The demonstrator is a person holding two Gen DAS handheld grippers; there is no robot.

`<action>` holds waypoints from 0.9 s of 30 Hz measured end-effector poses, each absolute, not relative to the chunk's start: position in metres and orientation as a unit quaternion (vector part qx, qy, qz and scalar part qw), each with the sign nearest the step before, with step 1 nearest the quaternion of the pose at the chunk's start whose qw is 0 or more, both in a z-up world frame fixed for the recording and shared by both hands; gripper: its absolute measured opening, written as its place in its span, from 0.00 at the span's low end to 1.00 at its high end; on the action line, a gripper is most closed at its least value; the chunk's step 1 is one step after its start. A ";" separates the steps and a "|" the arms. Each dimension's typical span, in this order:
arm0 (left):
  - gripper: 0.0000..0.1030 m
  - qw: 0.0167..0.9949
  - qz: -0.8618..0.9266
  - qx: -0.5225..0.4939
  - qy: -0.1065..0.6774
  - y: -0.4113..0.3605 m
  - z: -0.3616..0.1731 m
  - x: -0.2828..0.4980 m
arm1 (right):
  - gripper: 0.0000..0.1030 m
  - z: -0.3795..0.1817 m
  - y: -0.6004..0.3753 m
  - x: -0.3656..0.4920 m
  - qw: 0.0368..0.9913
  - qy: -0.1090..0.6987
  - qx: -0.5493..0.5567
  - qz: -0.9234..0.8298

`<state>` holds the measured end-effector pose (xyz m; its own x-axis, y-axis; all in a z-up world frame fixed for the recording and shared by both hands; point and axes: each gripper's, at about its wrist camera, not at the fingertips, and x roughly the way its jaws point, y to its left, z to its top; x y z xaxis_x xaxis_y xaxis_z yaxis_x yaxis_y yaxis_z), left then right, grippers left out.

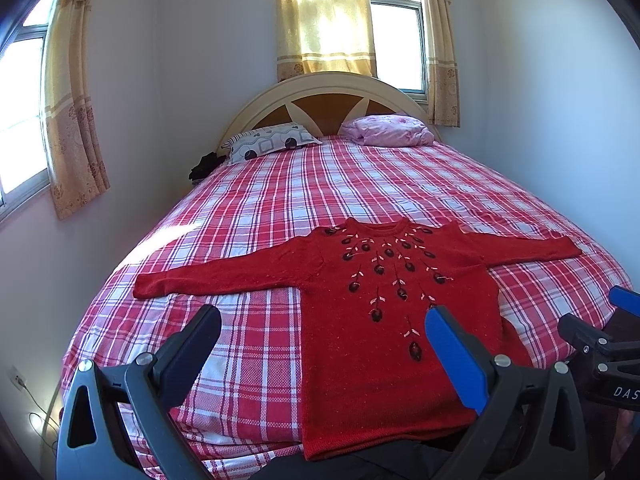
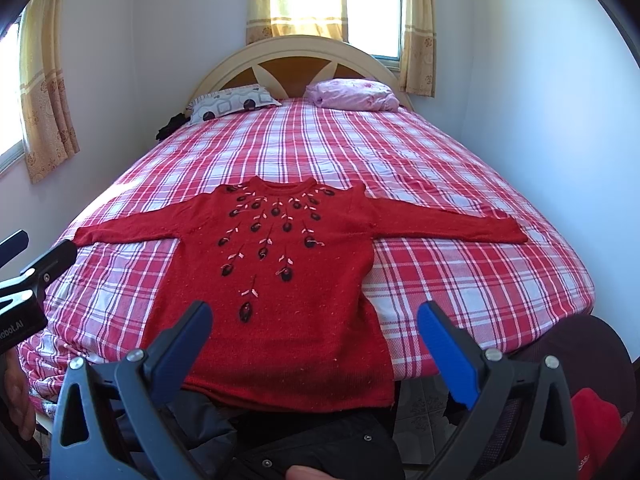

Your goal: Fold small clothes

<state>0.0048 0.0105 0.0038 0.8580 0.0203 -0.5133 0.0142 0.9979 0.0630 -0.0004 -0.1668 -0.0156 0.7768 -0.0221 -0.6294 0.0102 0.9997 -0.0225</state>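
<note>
Your left gripper [image 1: 320, 328] has its jaws wide apart and empty, poised above the hem end of the red sweater [image 1: 384, 300]; your right gripper [image 2: 316, 320] is likewise spread, holding nothing. Beyond them the sweater lies flat and face up on the checked bed [image 2: 440, 152], neckline toward the headboard, both sleeves stretched straight out to the sides, hem at the near edge. No fold is yet made. Sleeves and body all remain to be folded.
</note>
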 end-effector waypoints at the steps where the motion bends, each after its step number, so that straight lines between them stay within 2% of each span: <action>1: 0.99 0.963 0.002 0.032 0.266 0.010 0.004 0.005 | 1.00 -0.016 -0.166 0.000 0.942 0.334 -0.009 -0.008; 17: 0.99 0.962 0.002 0.037 0.269 0.008 -0.002 0.008 | 1.00 -0.023 -0.165 0.001 0.941 0.339 -0.004 -0.002; 27: 0.99 0.962 0.001 0.035 0.272 0.015 -0.029 0.047 | 1.00 -0.055 -0.183 0.025 0.929 0.364 0.042 0.058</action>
<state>0.0465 0.0153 -0.0294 0.8517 0.0204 -0.5236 0.0173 0.9976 0.0670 0.0253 -0.1829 -0.0551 0.7281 0.1377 -0.6715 -0.0761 0.9898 0.1205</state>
